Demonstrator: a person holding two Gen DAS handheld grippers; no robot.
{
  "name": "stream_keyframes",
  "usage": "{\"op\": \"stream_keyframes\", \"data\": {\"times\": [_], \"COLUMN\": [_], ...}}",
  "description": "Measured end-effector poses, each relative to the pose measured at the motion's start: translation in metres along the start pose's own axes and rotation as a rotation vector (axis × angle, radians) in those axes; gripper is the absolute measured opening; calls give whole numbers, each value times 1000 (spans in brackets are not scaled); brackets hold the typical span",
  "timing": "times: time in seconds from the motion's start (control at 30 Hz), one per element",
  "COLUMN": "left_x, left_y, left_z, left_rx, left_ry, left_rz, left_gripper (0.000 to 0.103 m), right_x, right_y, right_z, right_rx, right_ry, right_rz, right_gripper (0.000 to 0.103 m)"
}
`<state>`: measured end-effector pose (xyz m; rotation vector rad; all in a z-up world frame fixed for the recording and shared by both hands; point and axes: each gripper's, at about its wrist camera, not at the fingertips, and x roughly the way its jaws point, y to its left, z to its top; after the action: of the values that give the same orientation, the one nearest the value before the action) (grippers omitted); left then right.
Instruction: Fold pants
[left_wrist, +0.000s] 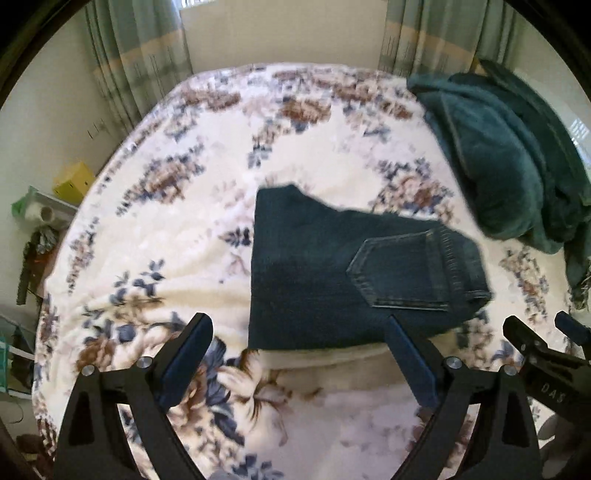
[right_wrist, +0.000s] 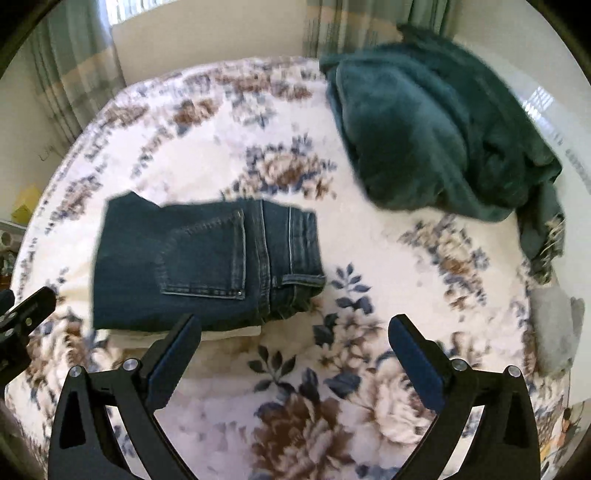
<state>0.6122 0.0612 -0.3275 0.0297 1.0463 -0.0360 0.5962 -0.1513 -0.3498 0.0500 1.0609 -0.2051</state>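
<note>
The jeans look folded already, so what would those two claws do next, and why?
Probably just back away. The jeans lie in a compact folded bundle on the floral blanket, back pocket up. The left claw and right claw are both open and hold nothing. At most, one might tidy the loose waistband corner.

A big bed is covered by a soft white blanket (left_wrist: 177, 236) with brown and blue flowers on it. On the far right side of the blanket sits a fluffy dark green throw (right_wrist: 424, 136), all bunched up in a heap. Behind the blanket, at the far wall, hang green curtains (left_wrist: 136, 62) with a pale stripe, and there is a bright window between them. Down on the floor to the left of the blanket is a yellow box (left_wrist: 74, 181). Something gray (right_wrist: 554, 328) lies at the right edge of the blanket.
</note>
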Motion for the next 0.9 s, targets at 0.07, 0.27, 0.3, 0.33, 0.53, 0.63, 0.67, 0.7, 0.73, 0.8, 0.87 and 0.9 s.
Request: {"op": "stream_keyframes", "data": {"times": [0.07, 0.27, 0.3, 0.33, 0.53, 0.63, 0.67, 0.7, 0.73, 0.8, 0.87, 0.9], "left_x": [-37, -147, -167, -180, -283, -329, -340, -351, -360, -379, -398, -404], "left_y": [-6, -17, -18, -20, -31, -38, -40, -41, -42, -43, -43, -42], "left_z": [-1, -15, -19, -22, -53, -73, -79, -85, -90, -101, -111, -115], "left_rx": [4, -10, -15, -19, -30, -33, -34, -40, -46, -58, -69, -72], "left_ry": [-39, -139, -151, -159, -240, -280, -286, -291, -292, -297, -297, -297], "left_rz": [2, -5, -9, -12, -1, 12, 14, 16, 18, 28, 36, 40], "left_gripper": [95, 95, 95, 95, 95, 95, 95, 95, 95, 95, 95, 95], "right_x": [-41, -161, -177, -199, -307, -353, -366, -380, -394, -420, -445, -454], "right_y": [-6, -33, -37, -44, -66, -76, -78, -81, -84, -91, -98, -100], "right_z": [-3, -21, -24, -29, -65, -85, -90, -96, -103, -115, -127, -131], "right_rx": [-14, -15, -13, -9, -45, -67, -71, -76, -81, -82, -81, -78], "right_ry": [-43, -152, -166, -186, -270, -300, -306, -313, -317, -327, -335, -337], "right_rz": [-2, 17, 21, 24, 60, 72, 75, 78, 83, 89, 91, 88], "right_gripper": [103, 103, 103, 103, 103, 103, 103, 103, 103, 103, 103, 103]}}
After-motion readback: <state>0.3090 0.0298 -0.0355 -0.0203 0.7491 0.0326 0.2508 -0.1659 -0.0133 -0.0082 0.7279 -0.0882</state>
